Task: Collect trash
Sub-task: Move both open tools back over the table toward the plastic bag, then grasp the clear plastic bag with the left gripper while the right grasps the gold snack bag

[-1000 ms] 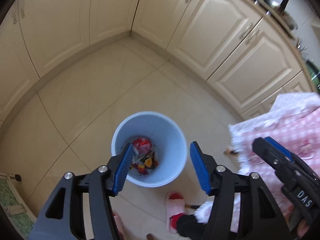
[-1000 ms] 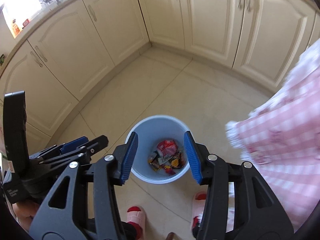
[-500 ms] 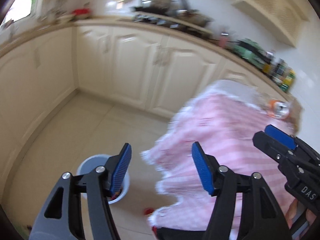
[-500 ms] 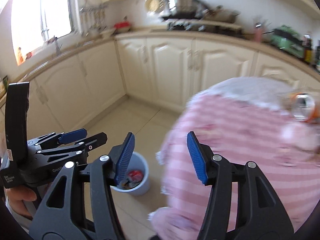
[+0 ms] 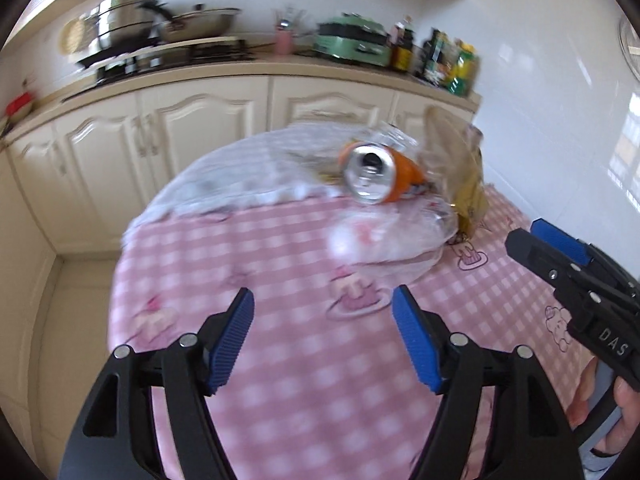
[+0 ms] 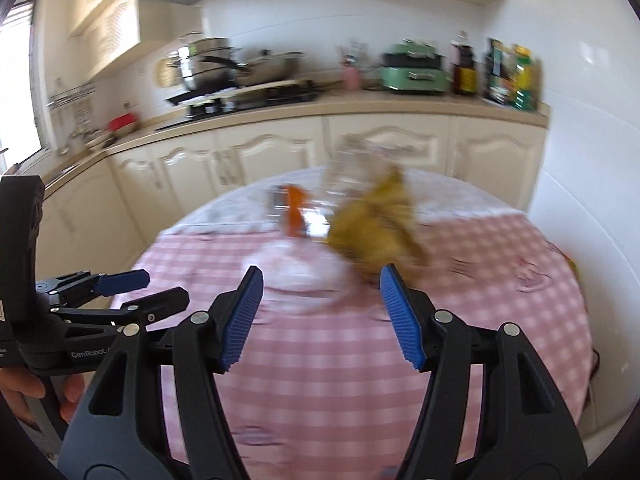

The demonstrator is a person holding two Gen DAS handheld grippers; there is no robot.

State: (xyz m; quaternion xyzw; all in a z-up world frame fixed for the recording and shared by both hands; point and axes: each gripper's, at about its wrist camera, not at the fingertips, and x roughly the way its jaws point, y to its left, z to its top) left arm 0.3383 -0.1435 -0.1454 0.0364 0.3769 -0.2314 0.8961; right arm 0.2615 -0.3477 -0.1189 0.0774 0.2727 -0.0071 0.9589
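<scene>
Both views have swung up off the floor bin, seen a second ago with wrappers already inside, and now face the table; both sets of jaws have just been opening wider, nothing between them.

Left gripper [image 5: 322, 334]: blue pads spread, empty, hanging over the pink checked tablecloth [image 5: 280, 380]. Right gripper [image 6: 321, 320]: likewise spread and empty, also over the cloth. Each claw shows at the edge of the other's view, side by side, apart.

Ahead of the left claw, slightly right: a crumpled clear plastic bag [image 5: 384, 240] lying on the cloth. Beyond it, an orange drink can [image 5: 380, 178] on its side, open end facing the camera. To the can's right, a yellowish crinkled wrapper [image 5: 468, 184], upright-ish; blur hides whether it touches the can.

From the right claw the same heap sits straight ahead, the wrapper nearest its right pad, can behind and left.

Farthest: cream cabinets [image 5: 200, 128], counter with pots and bottles.

Progress, as judged: some trash binned, bin now out of view. Bag, can and wrapper remain on the table; no grasp begun. Next likely a reach forward to the heap.
</scene>
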